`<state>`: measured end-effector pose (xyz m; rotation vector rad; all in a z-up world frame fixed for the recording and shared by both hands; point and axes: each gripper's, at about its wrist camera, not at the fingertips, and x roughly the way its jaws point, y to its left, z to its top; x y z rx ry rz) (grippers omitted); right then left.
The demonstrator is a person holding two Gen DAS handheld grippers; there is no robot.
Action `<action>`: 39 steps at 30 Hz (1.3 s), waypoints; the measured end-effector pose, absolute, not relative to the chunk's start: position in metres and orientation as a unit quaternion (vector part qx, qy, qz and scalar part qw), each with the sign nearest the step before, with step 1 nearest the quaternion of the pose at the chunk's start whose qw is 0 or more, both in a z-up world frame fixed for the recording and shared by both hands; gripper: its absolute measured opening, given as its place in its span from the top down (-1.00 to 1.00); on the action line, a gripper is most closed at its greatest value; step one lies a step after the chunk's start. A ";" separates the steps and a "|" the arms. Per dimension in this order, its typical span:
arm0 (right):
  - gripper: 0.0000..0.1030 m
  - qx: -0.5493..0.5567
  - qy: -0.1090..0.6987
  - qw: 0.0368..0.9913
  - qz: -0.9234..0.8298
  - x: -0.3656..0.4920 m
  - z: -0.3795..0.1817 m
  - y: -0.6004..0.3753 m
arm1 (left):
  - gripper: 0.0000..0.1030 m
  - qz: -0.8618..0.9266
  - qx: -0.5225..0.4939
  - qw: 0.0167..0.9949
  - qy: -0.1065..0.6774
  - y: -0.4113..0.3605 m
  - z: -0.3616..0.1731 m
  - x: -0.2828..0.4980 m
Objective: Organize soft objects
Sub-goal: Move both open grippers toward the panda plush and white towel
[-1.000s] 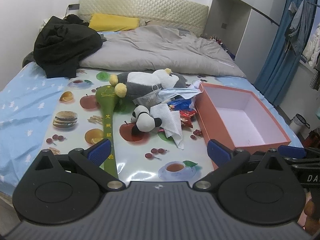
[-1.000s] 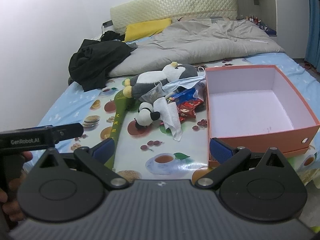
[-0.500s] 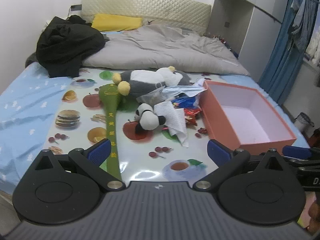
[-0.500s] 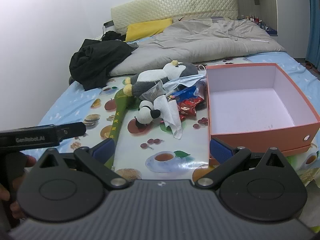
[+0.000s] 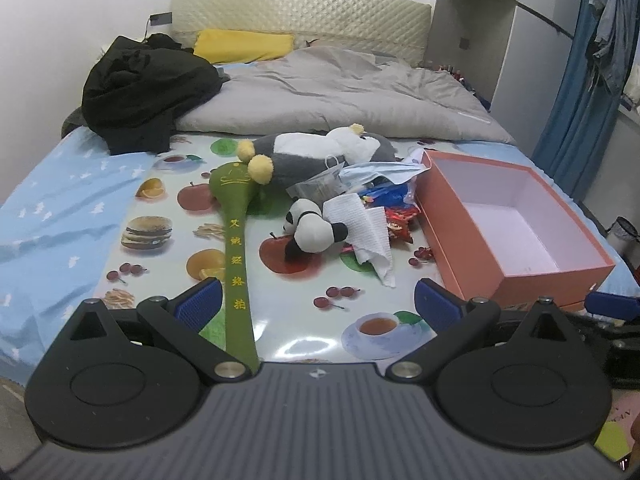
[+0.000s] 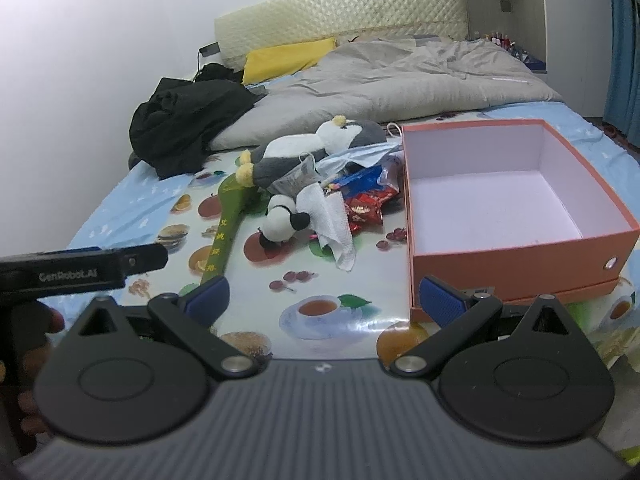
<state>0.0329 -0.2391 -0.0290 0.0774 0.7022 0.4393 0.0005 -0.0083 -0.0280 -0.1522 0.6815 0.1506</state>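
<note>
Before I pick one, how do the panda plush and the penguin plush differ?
The panda plush is small and black-and-white; the penguin plush is much bigger, grey and white with yellow feet. The panda plush lies nearer the grippers, a white tissue draped against it; the penguin plush lies farther back, beside the face masks. Both lie on the printed mat, outside the orange box.

The left gripper is hovering with its blue pads wide apart over the near edge of a printed mat. A small panda toy is lying at twelve o'clock from it, touching a white tissue. An open orange box is sitting at two o'clock, and a green stick is stretching toward eleven o'clock.
</note>
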 end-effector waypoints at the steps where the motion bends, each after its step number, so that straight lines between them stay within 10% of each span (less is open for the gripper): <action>1: -1.00 0.034 0.342 0.914 0.214 0.032 -0.030 -0.238 | -1.00 0.072 -0.077 0.936 0.336 -0.008 -0.029 0.000; 39: -0.96 0.046 0.370 0.903 0.215 0.048 -0.062 -0.225 | -1.00 0.061 -0.080 0.918 0.385 0.003 -0.070 0.024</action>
